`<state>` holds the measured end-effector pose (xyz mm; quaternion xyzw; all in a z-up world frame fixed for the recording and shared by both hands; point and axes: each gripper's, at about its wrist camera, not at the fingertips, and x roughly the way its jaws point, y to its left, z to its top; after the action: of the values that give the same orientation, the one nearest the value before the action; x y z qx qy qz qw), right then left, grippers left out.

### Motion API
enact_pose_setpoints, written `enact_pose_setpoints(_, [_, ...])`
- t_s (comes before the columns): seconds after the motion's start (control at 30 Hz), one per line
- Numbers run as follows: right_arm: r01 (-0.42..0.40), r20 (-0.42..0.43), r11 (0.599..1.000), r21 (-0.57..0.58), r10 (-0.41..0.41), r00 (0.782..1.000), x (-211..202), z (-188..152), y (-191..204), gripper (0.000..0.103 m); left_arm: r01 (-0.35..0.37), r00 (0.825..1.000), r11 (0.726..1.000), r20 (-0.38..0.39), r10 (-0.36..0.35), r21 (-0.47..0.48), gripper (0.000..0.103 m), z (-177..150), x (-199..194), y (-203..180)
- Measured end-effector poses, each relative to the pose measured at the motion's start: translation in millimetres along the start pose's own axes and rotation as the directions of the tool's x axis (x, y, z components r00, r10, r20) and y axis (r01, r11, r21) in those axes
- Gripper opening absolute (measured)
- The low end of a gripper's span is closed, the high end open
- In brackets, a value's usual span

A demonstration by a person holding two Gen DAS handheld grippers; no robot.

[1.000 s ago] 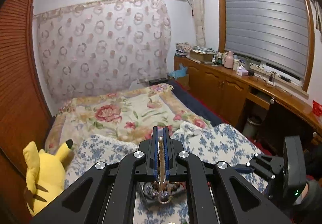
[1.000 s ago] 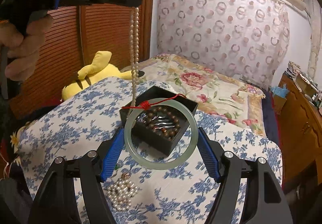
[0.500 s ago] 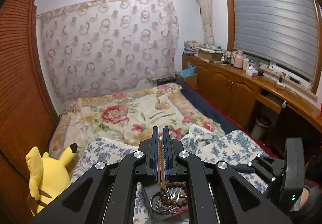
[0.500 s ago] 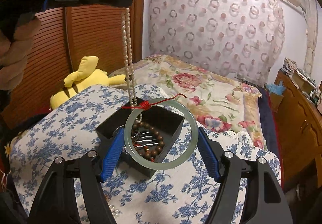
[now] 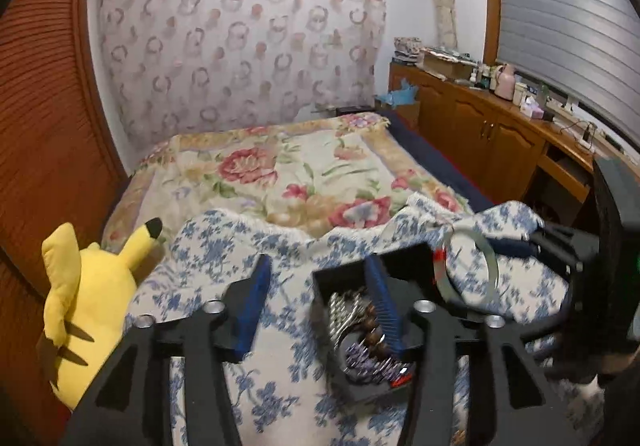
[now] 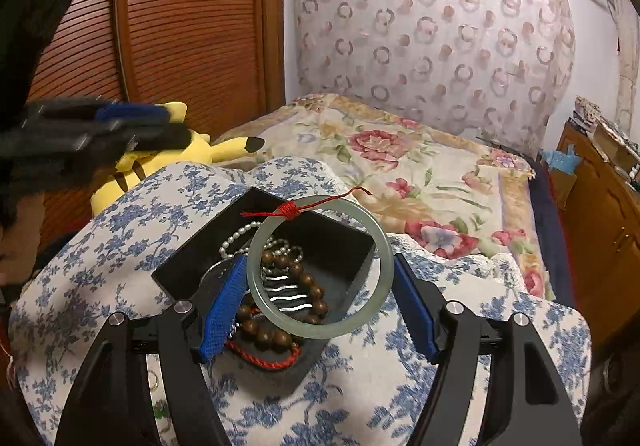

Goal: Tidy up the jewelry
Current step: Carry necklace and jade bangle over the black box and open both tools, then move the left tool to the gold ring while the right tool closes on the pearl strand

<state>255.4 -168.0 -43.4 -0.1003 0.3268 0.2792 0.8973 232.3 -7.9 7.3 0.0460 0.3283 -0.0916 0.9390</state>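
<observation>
A black jewelry box (image 6: 200, 258) sits on the blue-flowered cloth (image 6: 400, 398). Inside lie a brown bead bracelet (image 6: 280, 326), a white pearl necklace (image 6: 236, 240), silver hairpins (image 6: 286, 296) and a red cord (image 6: 260, 360). My right gripper (image 6: 318, 298) is shut on a pale green jade bangle (image 6: 320, 328) with a red knot, held over the box. My left gripper (image 5: 316, 302) is open and empty, its right finger over the box (image 5: 332, 278). The bangle also shows in the left wrist view (image 5: 490, 262). The left gripper appears blurred at the left of the right wrist view (image 6: 132, 125).
A yellow plush toy (image 5: 84, 302) lies left of the cloth by the wooden slatted doors (image 6: 180, 25). A floral bedspread (image 5: 288, 173) stretches behind. A wooden counter (image 5: 512, 125) with clutter runs along the right under the window.
My left gripper has opened and dropped lower and left; the pearl necklace it held now lies in the box. The right gripper moved closer over the box with the bangle.
</observation>
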Motion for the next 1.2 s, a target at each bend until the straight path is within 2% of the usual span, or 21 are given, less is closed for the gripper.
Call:
enact_pose_setpoints(0.07, [-0.005, -0.008, 1.0, 0.008, 0.005, 1.0, 10.4, 2.5, 1.1, 0.074, -0.005, 1.0, 1.0, -0.011, 0.005, -0.004, 0.061, -9.8, 0.1, 6.1])
enact_pose_setpoints(0.13, [-0.007, -0.018, 1.0, 0.009, 0.007, 1.0, 17.1, 3.1, 2.8, 0.074, -0.011, 1.0, 1.0, -0.023, 0.011, -0.003, 0.074, -16.0, 0.8, 10.9])
enact_pose_setpoints(0.2, [-0.005, -0.029, 1.0, 0.012, 0.005, 1.0, 25.3, 3.6, 4.6, 0.074, -0.009, 1.0, 1.0, -0.026, 0.009, -0.003, 0.078, -23.1, -0.6, 16.2])
enact_pose_setpoints(0.3, [0.0, -0.04, 1.0, 0.014, 0.0, 0.999, 32.7, 4.2, 5.4, 0.074, -0.004, 1.0, 1.0, -0.027, 0.004, -0.006, 0.09, -30.5, -2.5, 23.4])
enact_pose_setpoints(0.6, [0.007, -0.067, 1.0, -0.005, -0.008, 0.998, 41.2, 3.6, 7.5, 0.075, 0.026, 0.998, 1.0, -0.058, -0.027, -0.017, 0.093, -59.1, -2.1, 30.2])
enact_pose_setpoints(0.67, [0.009, -0.056, 1.0, -0.008, -0.01, 0.998, 37.8, 4.9, 7.1, 0.078, 0.029, 0.997, 0.999, -0.067, -0.03, -0.017, 0.093, -64.6, -0.8, 28.6])
enact_pose_setpoints(0.87, [0.011, -0.036, 1.0, -0.01, -0.012, 0.999, 19.9, 2.6, 5.1, 0.078, 0.044, 0.995, 0.999, -0.087, -0.043, 0.01, 0.093, -80.2, -0.6, 19.4])
enact_pose_setpoints(1.2, [-0.035, -0.029, 0.998, -0.053, 0.034, 0.999, -33.8, -42.8, 29.7, 0.078, 0.094, 0.987, 0.995, -0.134, -0.087, 0.044, 0.093, -110.2, -7.4, 1.8])
